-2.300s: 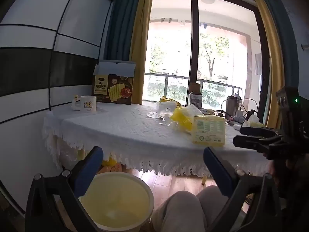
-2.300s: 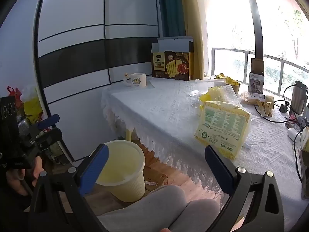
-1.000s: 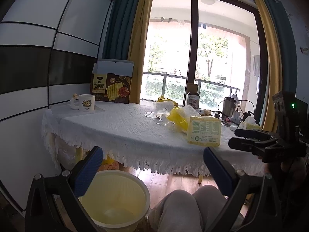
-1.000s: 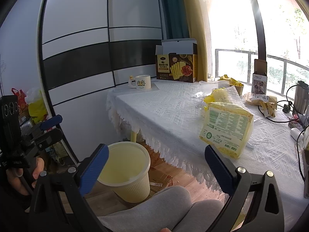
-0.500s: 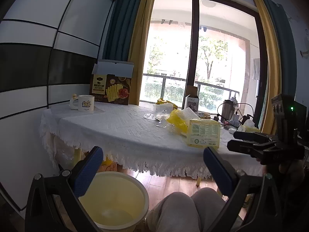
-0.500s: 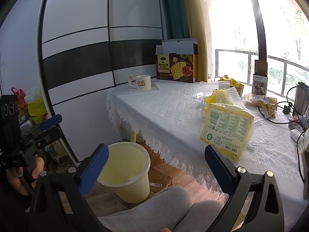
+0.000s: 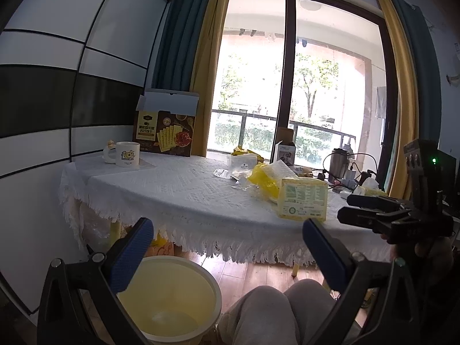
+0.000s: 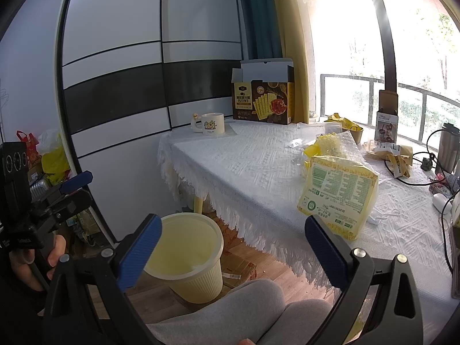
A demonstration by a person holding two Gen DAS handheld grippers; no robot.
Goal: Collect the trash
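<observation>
Fingers of left gripper (image 7: 228, 254) cut off part of yellow bin (image 7: 172, 302).

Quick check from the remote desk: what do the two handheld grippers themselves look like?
Both match: black plastic frames with silver pivot bolts and two fingers tipped in blue ribbed pads, seen on the left gripper and the right gripper. The right one's black camera block shows a green light; the left one's shows round buttons. Grey trousers below.

A mug (image 7: 127, 154) and a thermos (image 8: 448, 147) stand on the tablecloth (image 7: 178, 189).
</observation>
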